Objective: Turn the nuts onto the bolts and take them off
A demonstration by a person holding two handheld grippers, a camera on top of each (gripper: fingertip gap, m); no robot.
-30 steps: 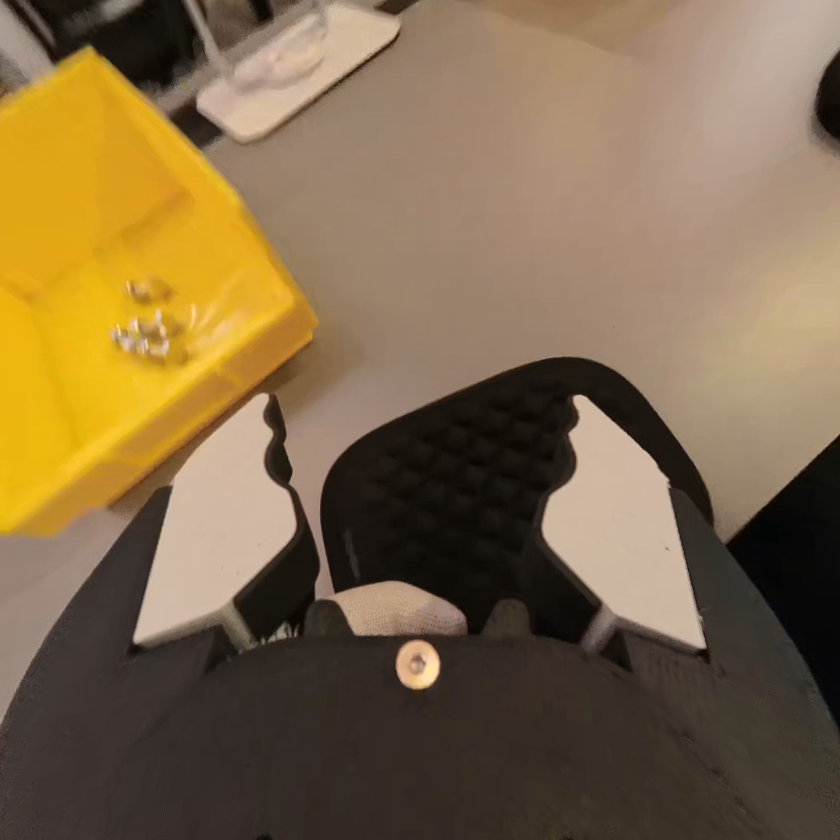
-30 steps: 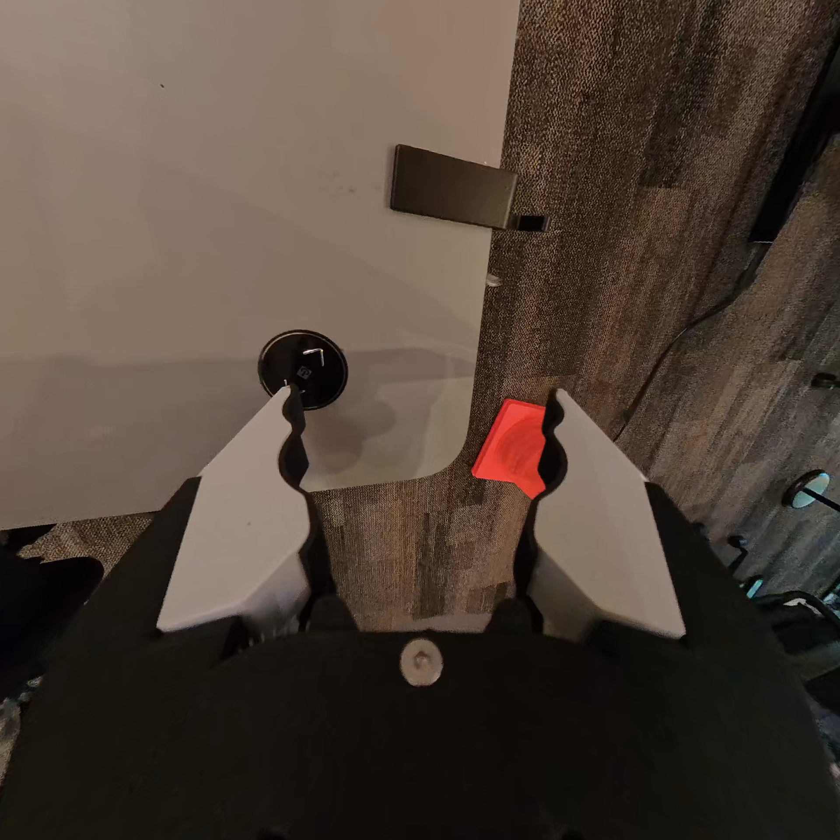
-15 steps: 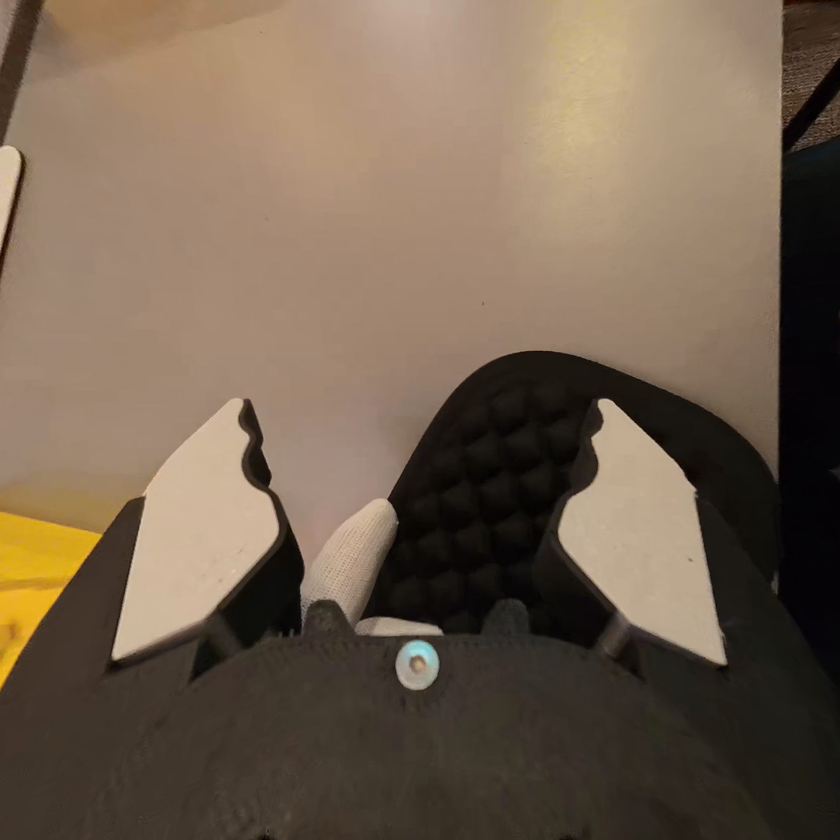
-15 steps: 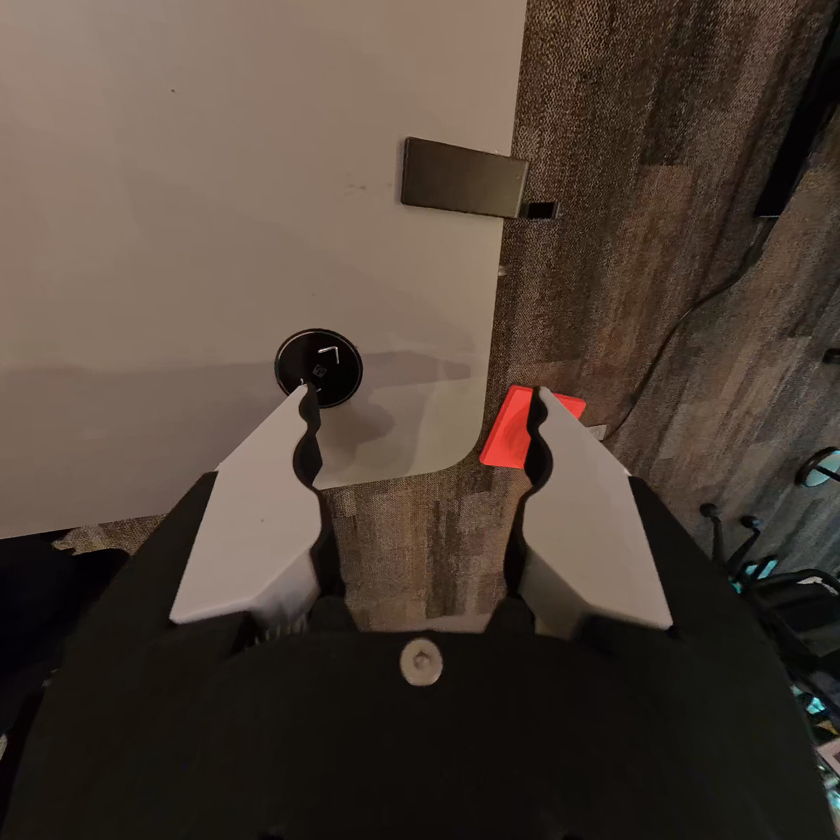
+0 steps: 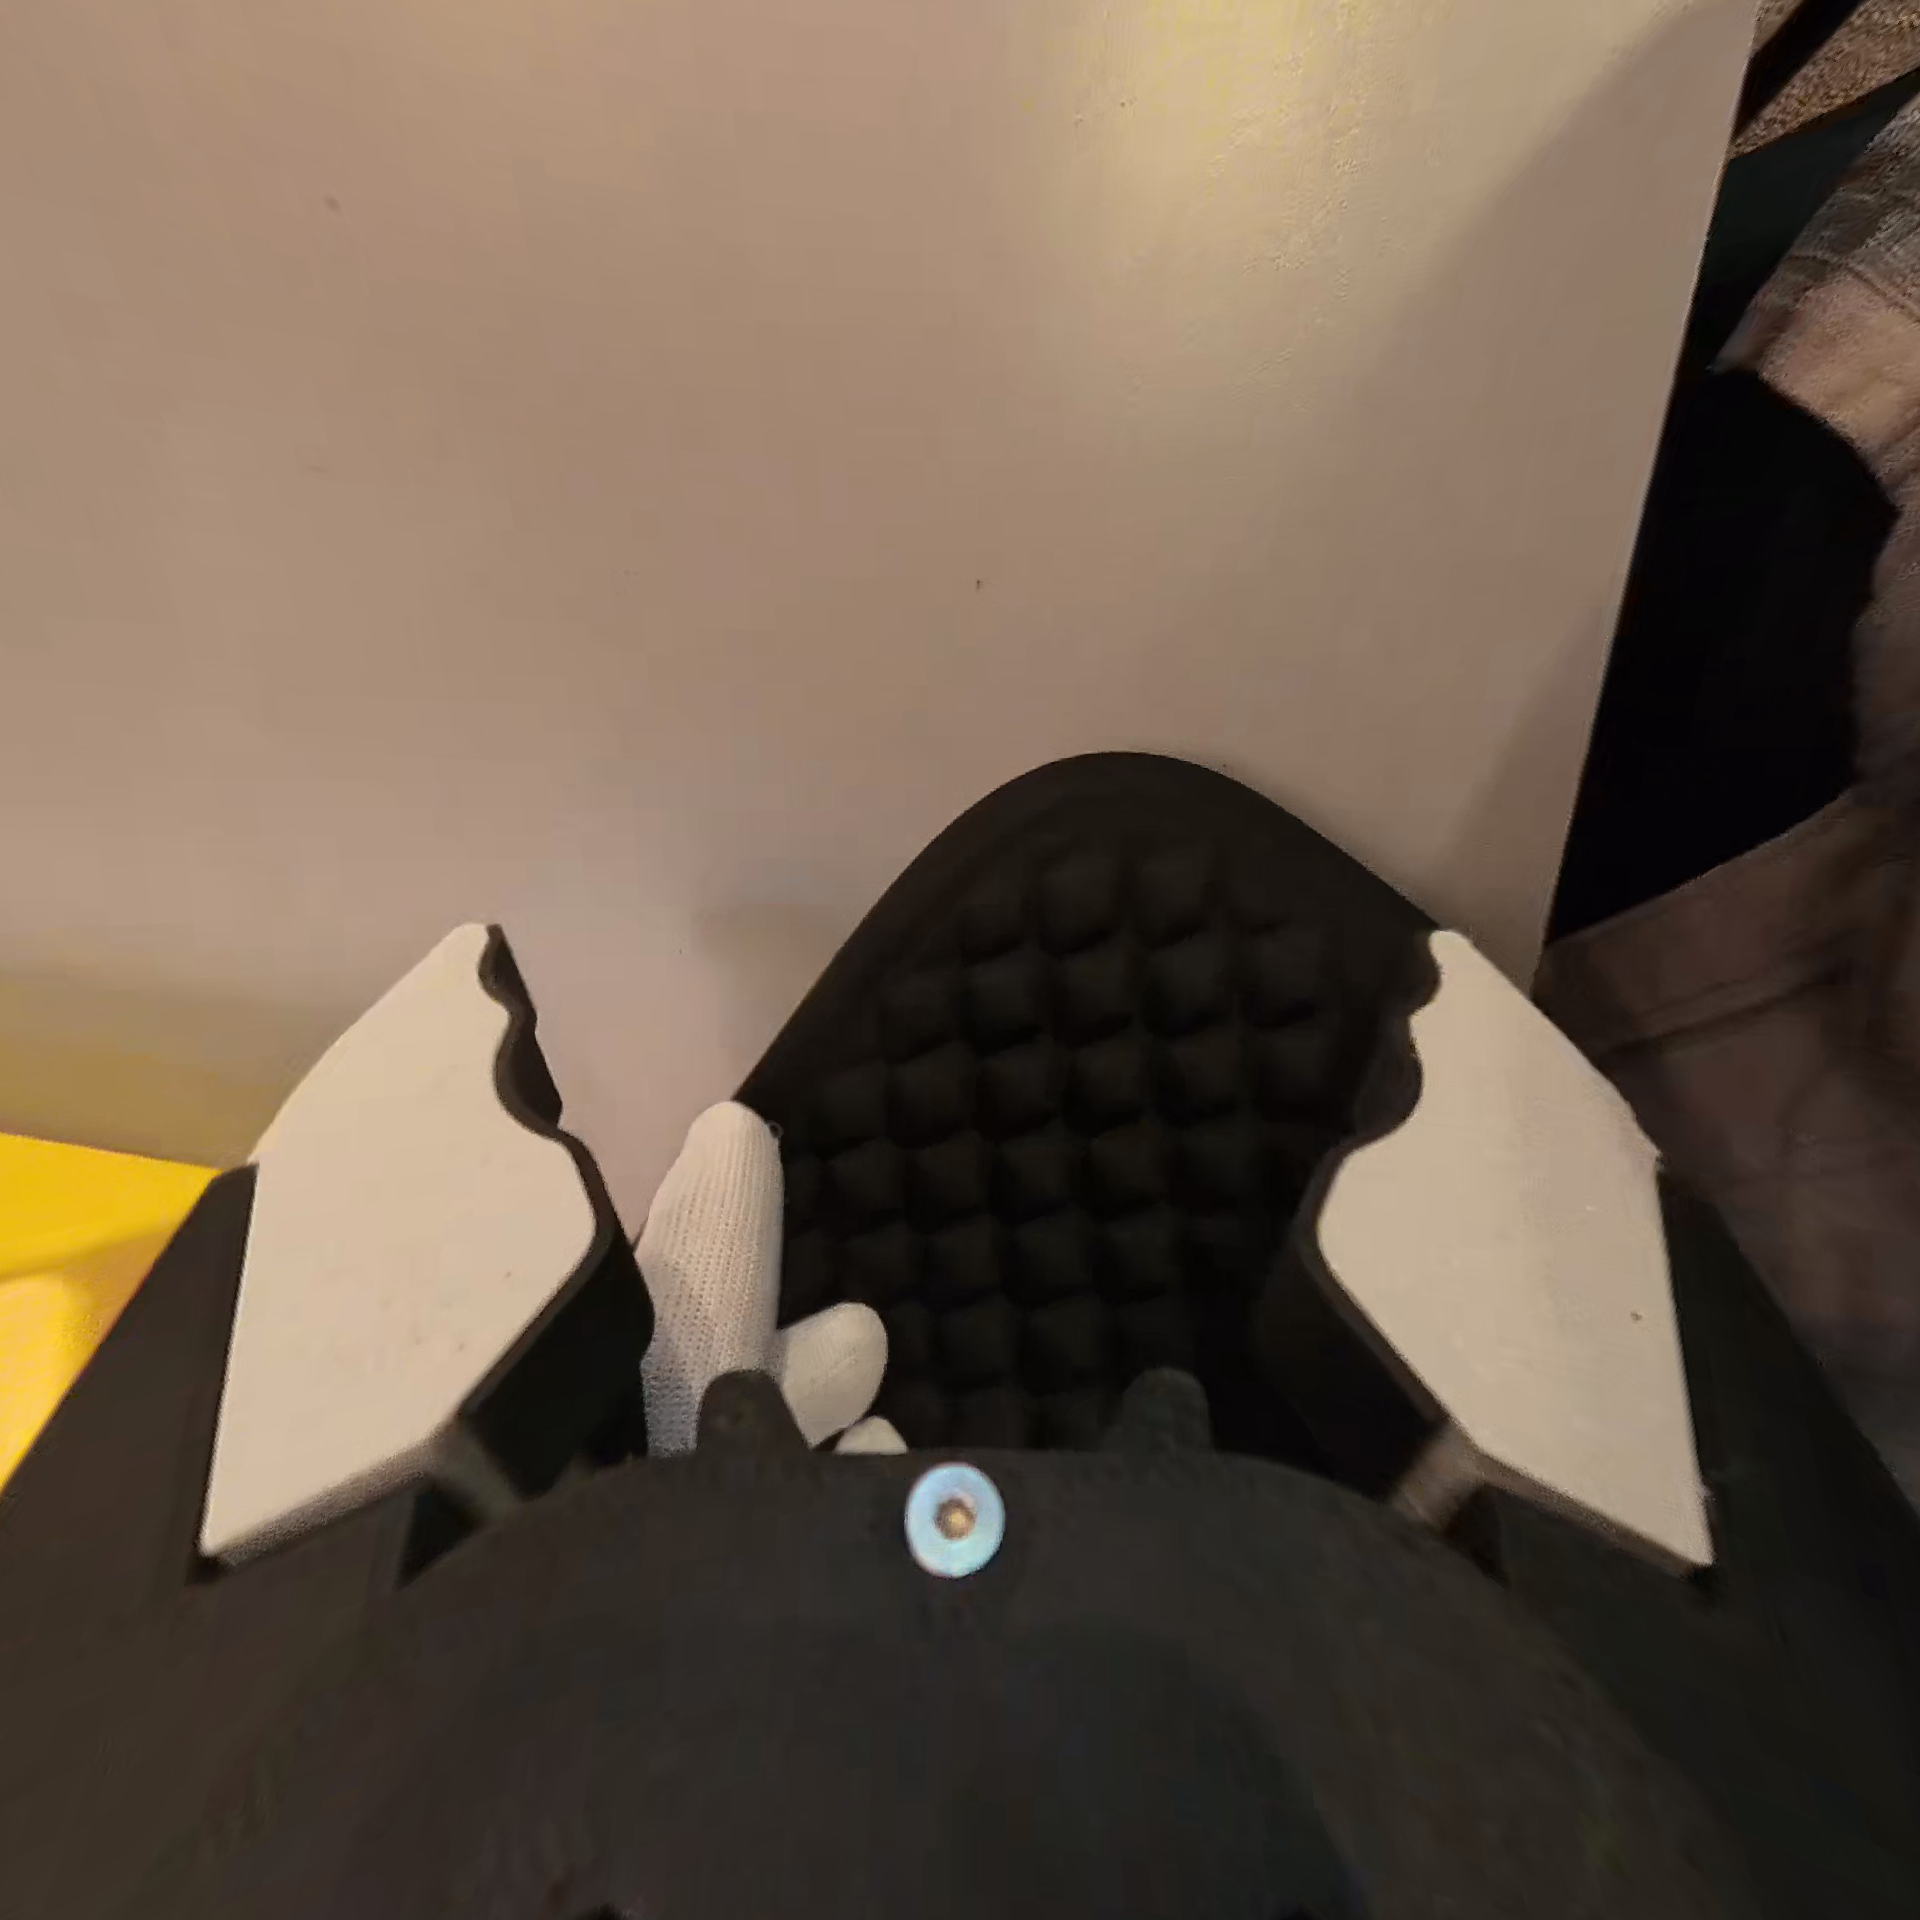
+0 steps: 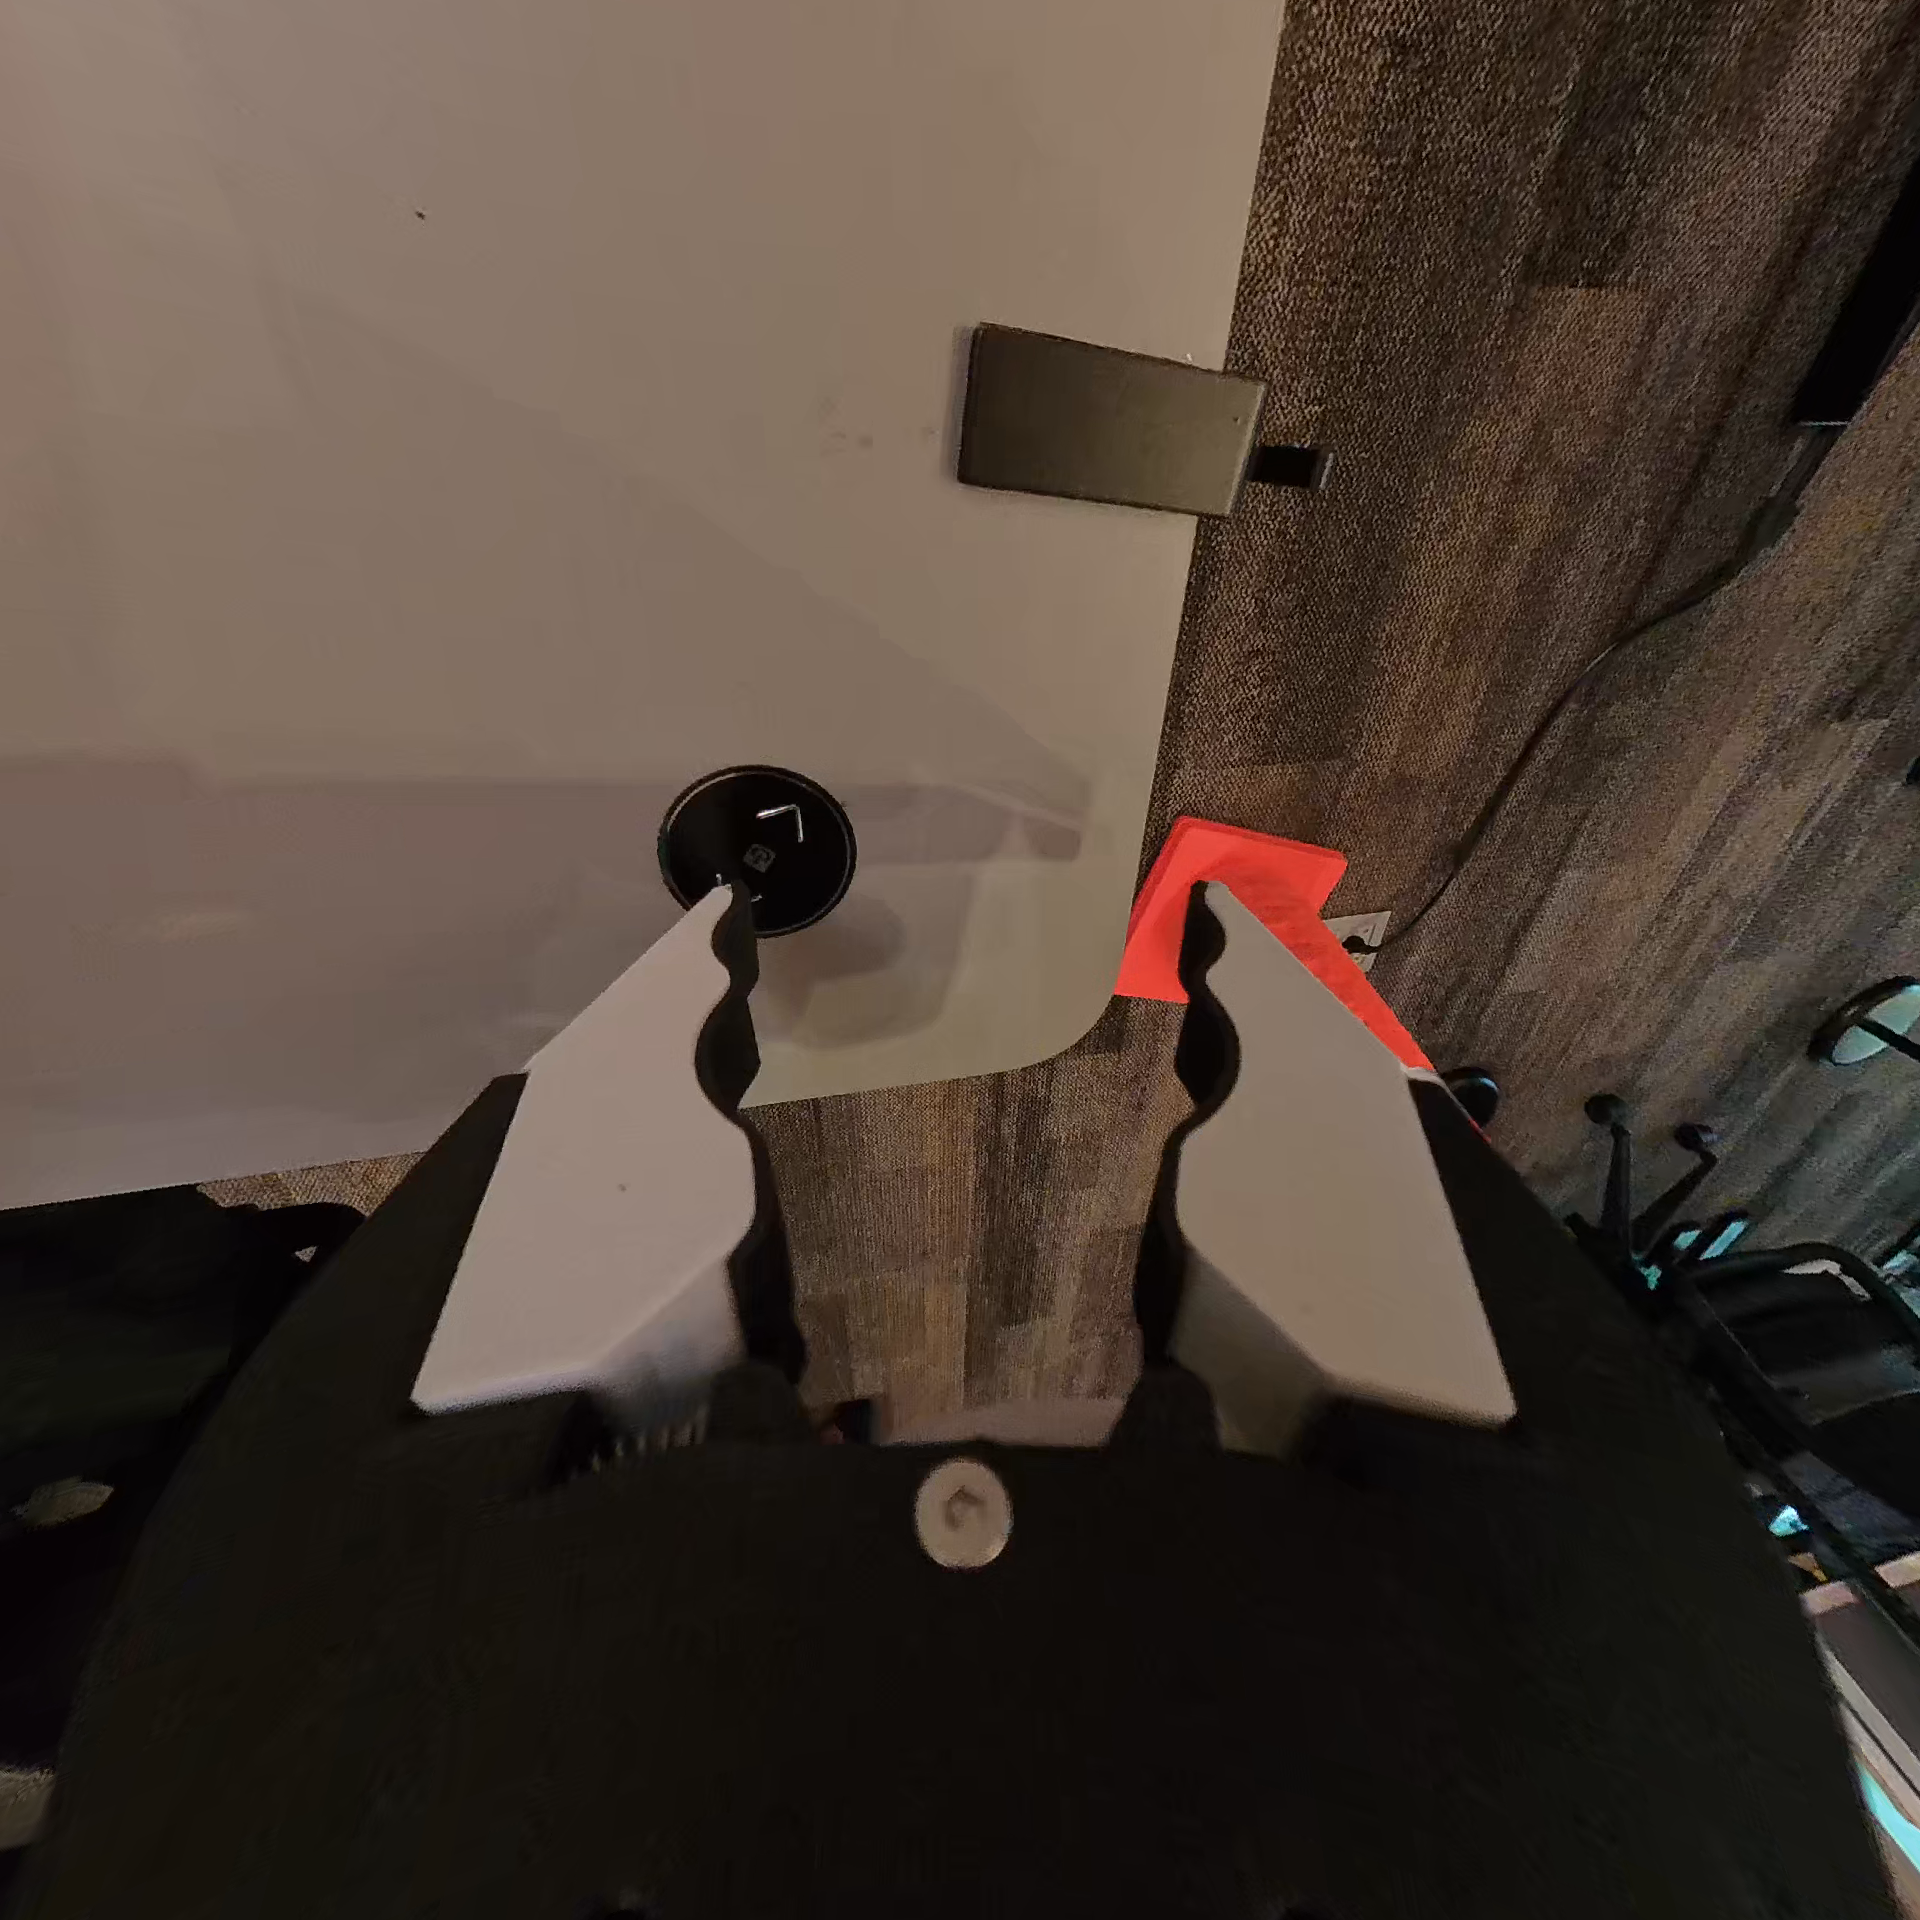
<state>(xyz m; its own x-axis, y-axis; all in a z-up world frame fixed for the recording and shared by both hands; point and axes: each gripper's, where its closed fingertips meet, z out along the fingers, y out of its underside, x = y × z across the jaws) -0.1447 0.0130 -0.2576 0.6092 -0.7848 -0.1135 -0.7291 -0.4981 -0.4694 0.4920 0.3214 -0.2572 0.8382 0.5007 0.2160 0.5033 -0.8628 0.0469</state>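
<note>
So the left gripper (image 5: 961, 997) had swung off the yellow plastic bin (image 5: 62, 1247), now just a corner at the left edge, nuts and bolts out of sight. Both grippers' jaws gaped empty, right gripper (image 6: 961, 904) included. Plain pale surface (image 5: 727, 468), grey carpet (image 6: 1507, 520) beyond. Probably nothing started yet.

smooth matt table (image 5: 727, 520), knitted glove (image 5: 717, 1236)

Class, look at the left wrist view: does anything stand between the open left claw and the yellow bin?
Nothing visible does. The left claw is open over the table; the yellow bin shows only at its left, with no nuts in view.
</note>
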